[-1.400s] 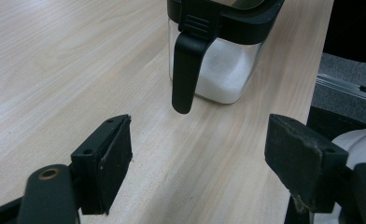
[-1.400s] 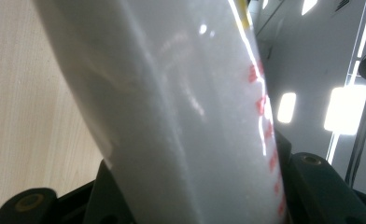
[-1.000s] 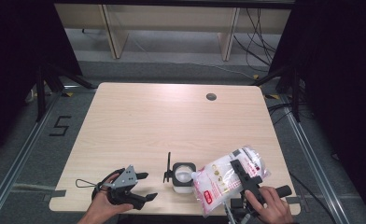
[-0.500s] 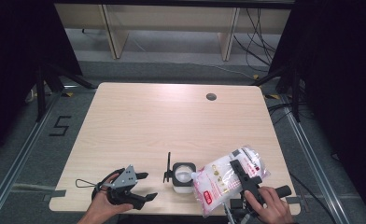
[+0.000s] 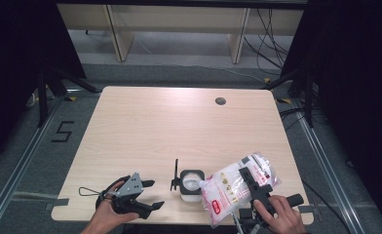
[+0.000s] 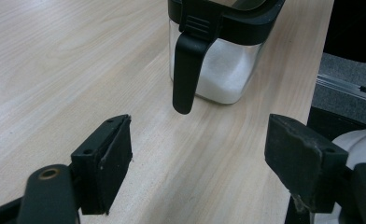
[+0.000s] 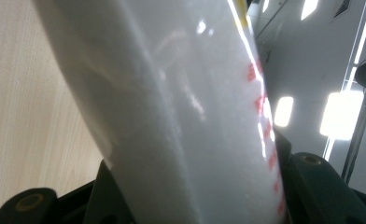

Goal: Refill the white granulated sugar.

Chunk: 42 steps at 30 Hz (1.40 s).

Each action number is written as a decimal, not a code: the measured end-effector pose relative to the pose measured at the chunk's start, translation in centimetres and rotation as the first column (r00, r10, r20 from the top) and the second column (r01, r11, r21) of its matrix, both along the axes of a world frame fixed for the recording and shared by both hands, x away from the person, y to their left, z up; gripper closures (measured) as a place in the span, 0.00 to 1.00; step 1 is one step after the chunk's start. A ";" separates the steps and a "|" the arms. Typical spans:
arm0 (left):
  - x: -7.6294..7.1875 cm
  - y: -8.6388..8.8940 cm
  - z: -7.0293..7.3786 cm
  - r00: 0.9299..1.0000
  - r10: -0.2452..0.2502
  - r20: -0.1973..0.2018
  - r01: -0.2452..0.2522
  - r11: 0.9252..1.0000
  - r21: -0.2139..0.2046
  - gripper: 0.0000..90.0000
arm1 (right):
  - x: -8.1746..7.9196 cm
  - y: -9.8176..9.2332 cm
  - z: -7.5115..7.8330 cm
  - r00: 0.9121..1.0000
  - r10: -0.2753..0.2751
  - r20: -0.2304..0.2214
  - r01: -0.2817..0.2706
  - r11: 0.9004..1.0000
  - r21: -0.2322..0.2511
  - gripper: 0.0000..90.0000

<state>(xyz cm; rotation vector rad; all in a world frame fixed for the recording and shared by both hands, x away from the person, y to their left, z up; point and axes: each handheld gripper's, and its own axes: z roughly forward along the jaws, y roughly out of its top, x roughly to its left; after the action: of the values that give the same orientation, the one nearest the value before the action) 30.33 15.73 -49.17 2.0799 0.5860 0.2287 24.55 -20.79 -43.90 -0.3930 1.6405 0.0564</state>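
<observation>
A clear jar (image 5: 190, 184) with a black rim and black handle, partly filled with white powder, stands near the table's front edge. In the left gripper view the jar (image 6: 228, 56) is just ahead of my left gripper (image 6: 200, 163), whose jaws stand wide open and empty. On the high view my left gripper (image 5: 150, 195) rests at the front left. My right gripper (image 5: 250, 187) is shut on a plastic bag of white powder with red print (image 5: 228, 192), held tilted beside the jar. The bag (image 7: 181, 121) sits between the jaws in the right gripper view.
The light wooden table (image 5: 179, 126) has a round cable hole (image 5: 220, 101) at the back right. Dark floor rails run along both sides, and a shelf frame stands behind the table.
</observation>
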 end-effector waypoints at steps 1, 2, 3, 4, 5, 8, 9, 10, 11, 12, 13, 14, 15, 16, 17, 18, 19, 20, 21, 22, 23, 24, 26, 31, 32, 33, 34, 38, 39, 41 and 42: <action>0.0 0.0 0.0 1.000 -0.001 0.003 0.001 1.000 0.000 0.25 | 0.0 0.0 0.0 1.000 0.003 0.000 -0.003 1.000 -0.001 0.60; 0.1 0.0 0.0 1.000 -0.006 0.007 0.006 1.000 0.003 0.25 | 0.1 0.0 0.1 1.000 0.014 0.010 -0.014 1.000 -0.008 0.60; 0.1 0.1 0.0 1.000 -0.006 0.008 0.006 1.000 0.011 0.25 | 0.1 0.1 0.1 1.000 0.012 0.010 -0.012 1.000 -0.009 0.60; 0.1 0.0 0.0 1.000 -0.008 0.007 0.008 1.000 0.002 0.25 | 0.0 0.0 -0.1 1.000 -0.002 -0.002 0.002 1.000 0.002 0.60; 0.1 0.1 0.0 1.000 -0.016 0.015 0.016 1.000 0.005 0.25 | 0.0 0.0 -0.1 1.000 -0.005 -0.008 0.005 1.000 0.007 0.60; 0.1 0.0 0.0 1.000 -0.004 0.005 0.004 1.000 0.002 0.25 | 0.0 0.1 0.0 1.000 0.001 -0.001 -0.001 1.000 0.002 0.61; 0.0 0.0 0.0 1.000 0.002 -0.001 -0.002 1.000 0.000 0.25 | 0.0 0.1 0.0 1.000 -0.010 -0.012 0.010 1.000 -0.004 0.60; 0.0 0.0 0.0 1.000 0.001 0.000 -0.001 1.000 0.001 0.25 | 0.0 0.0 0.0 1.000 0.003 -0.002 -0.003 1.000 0.001 0.61; 0.0 0.0 0.0 1.000 0.001 0.001 -0.001 1.000 0.000 0.25 | 0.0 0.0 0.0 1.000 0.003 -0.002 -0.003 1.000 0.002 0.61; 0.1 0.0 0.0 1.000 -0.006 0.007 0.006 1.000 0.003 0.25 | 0.0 0.0 0.0 1.000 0.004 -0.004 -0.004 1.000 0.003 0.61; 0.1 0.0 0.0 1.000 -0.004 0.006 0.004 1.000 0.003 0.25 | 0.0 0.0 0.0 1.000 0.003 -0.004 -0.003 1.000 0.005 0.61; 0.0 0.0 0.0 1.000 -0.005 0.006 0.005 1.000 0.003 0.25 | 0.0 0.0 0.0 1.000 0.002 -0.002 -0.002 1.000 0.004 0.61; 0.0 0.0 0.0 1.000 -0.005 0.007 0.005 1.000 0.002 0.25 | 0.0 0.0 0.0 1.000 0.002 -0.005 -0.002 1.000 0.002 0.61; 0.0 0.0 0.0 1.000 -0.006 0.007 0.006 1.000 0.003 0.25 | 0.0 0.0 0.0 1.000 0.003 -0.005 -0.003 1.000 0.004 0.61; 0.1 0.0 0.0 1.000 -0.005 0.007 0.005 1.000 0.003 0.25 | 0.0 0.0 0.0 1.000 0.001 -0.008 -0.001 1.000 0.004 0.61; 0.1 0.1 0.1 1.000 -0.010 0.014 0.010 1.000 0.024 0.25 | 0.0 0.0 0.0 1.000 -0.002 -0.008 0.002 1.000 0.010 0.61; 0.1 0.1 0.0 1.000 -0.006 0.009 0.006 1.000 0.011 0.25 | 0.0 0.0 0.1 1.000 0.006 -0.002 -0.006 1.000 0.002 0.61; 0.1 0.1 0.0 1.000 -0.006 0.009 0.006 1.000 0.011 0.25 | 0.0 0.0 0.1 1.000 0.006 -0.002 -0.006 1.000 0.002 0.61; 0.0 0.0 0.0 1.000 0.001 0.001 -0.001 1.000 0.000 0.25 | 0.0 0.0 0.0 1.000 -0.001 -0.011 0.001 1.000 0.000 0.61; 0.0 0.0 0.0 1.000 0.002 0.000 -0.002 1.000 0.001 0.25 | -0.1 0.0 0.0 1.000 -0.004 -0.013 0.004 1.000 0.006 0.61; 0.1 0.1 0.1 1.000 -0.013 0.011 0.012 1.000 0.021 0.25 | 0.0 0.0 0.0 1.000 -0.004 -0.015 0.004 1.000 0.006 0.61; 0.1 0.1 0.0 1.000 -0.008 0.005 0.008 1.000 0.008 0.25 | 0.0 0.0 0.0 1.000 -0.001 -0.007 0.001 1.000 0.006 0.61; 0.1 0.1 0.0 1.000 -0.009 0.005 0.009 1.000 0.024 0.25 | -0.1 0.0 0.0 1.000 -0.004 -0.011 0.004 1.000 0.003 0.61; 0.1 0.1 0.0 1.000 -0.010 0.001 0.010 1.000 0.025 0.25 | -0.1 0.0 0.0 1.000 -0.009 -0.012 0.009 1.000 0.010 0.61; -0.1 -0.1 -0.1 1.000 -0.001 -0.012 0.001 1.000 -0.011 0.25 | 0.0 0.0 0.0 1.000 0.000 -0.008 0.000 1.000 0.006 0.61; 0.1 0.1 0.0 1.000 -0.010 0.004 0.010 1.000 0.027 0.25 | 0.0 0.0 0.1 1.000 0.005 -0.007 -0.005 1.000 0.003 0.61; 0.0 0.0 0.0 1.000 -0.003 -0.005 0.003 1.000 0.001 0.25 | -0.1 0.0 0.0 1.000 -0.006 -0.014 0.007 1.000 0.012 0.61; 0.1 0.0 0.0 1.000 -0.007 -0.012 0.007 1.000 0.011 0.25 | -0.1 0.0 0.0 1.000 -0.004 -0.012 0.004 1.000 0.004 0.61; 0.0 0.0 -0.1 1.000 0.002 -0.006 -0.002 1.000 0.009 0.25 | 0.0 0.0 0.0 1.000 0.000 -0.005 0.000 1.000 0.002 0.61; 0.0 -0.1 -0.1 1.000 0.001 -0.009 -0.001 1.000 0.003 0.25 | 0.0 0.0 0.1 1.000 0.000 -0.008 0.000 1.000 -0.001 0.61; 0.1 0.0 -0.1 1.000 -0.006 -0.010 0.006 1.000 0.011 0.25 | 0.0 0.0 0.0 1.000 0.003 -0.008 -0.003 1.000 0.004 0.61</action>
<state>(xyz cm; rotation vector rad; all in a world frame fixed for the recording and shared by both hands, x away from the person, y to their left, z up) 30.39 15.74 -49.23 2.0937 0.5861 0.2188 24.55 -20.82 -43.85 -0.3927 1.6479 0.0632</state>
